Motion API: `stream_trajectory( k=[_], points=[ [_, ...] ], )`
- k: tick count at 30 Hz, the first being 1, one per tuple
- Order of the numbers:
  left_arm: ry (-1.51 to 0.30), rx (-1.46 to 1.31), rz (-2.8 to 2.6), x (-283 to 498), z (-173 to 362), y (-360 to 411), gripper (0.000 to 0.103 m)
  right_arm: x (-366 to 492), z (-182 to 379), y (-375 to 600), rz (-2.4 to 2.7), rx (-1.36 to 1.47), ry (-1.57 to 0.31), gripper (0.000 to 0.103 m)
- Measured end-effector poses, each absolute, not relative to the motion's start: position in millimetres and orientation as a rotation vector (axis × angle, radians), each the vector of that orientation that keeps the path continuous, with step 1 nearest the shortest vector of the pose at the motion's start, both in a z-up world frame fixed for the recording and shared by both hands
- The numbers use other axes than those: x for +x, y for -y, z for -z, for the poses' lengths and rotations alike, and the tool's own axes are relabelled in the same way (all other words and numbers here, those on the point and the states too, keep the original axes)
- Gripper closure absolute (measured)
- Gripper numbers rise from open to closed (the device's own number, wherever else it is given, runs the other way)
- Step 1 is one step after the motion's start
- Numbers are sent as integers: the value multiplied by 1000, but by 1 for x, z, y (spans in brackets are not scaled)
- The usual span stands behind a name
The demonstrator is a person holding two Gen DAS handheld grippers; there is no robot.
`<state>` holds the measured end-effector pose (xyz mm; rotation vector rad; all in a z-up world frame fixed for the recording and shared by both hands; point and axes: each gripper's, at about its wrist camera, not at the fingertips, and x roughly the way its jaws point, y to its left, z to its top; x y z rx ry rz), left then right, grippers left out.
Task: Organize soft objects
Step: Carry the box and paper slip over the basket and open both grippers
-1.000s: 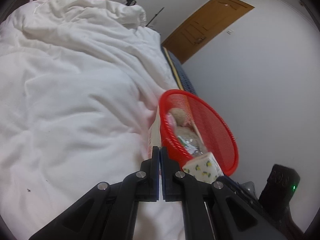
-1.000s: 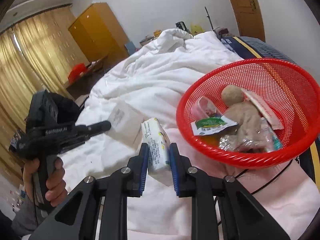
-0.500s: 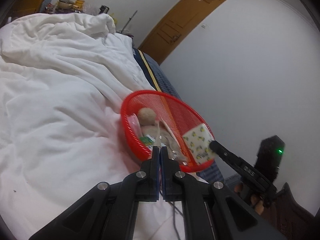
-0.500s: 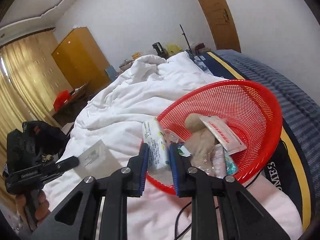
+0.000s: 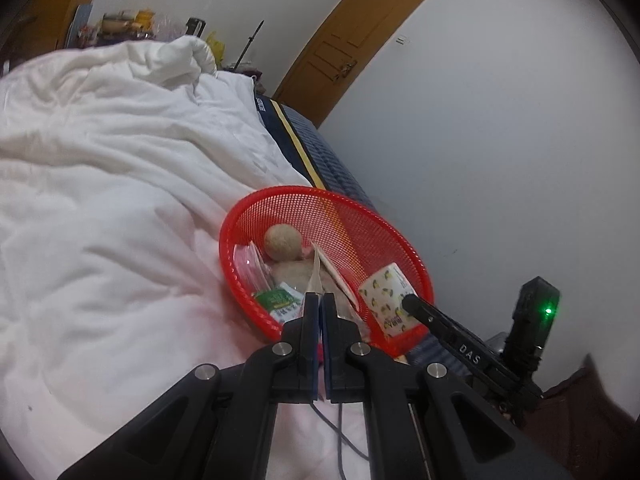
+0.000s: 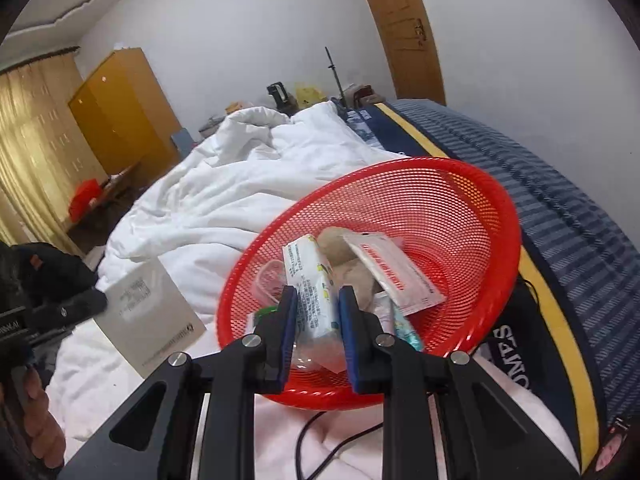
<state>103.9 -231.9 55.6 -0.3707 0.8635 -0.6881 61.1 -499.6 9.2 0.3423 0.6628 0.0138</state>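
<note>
A red mesh basket sits at the bed's edge. In it lie a beige plush toy, a white sachet with red print and a green packet. My right gripper is shut on a lemon-print tissue pack, held just above the basket's inside. Over the basket's near rim, my left gripper is shut on a thin flat white packet, which shows edge-on in its own view.
A crumpled white duvet covers the bed. The blue striped mattress with a yellow band borders a white wall on the right. A black cable runs under the basket. A wooden door and a wardrobe stand behind.
The right gripper carried the tissue pack from beside the basket to above its inside. The left gripper rose and swung with its flat packet toward the basket's near rim.
</note>
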Motion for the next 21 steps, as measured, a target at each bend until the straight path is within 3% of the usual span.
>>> stream_trajectory(
  k=[9,21],
  points=[
    [-856,-228,689,117,-58,303,103,75,11,511,49,304,-760,82],
    [-931,-183,650,125,-14,335,103,53,56,490,-52,294,-932,83]
  ],
)
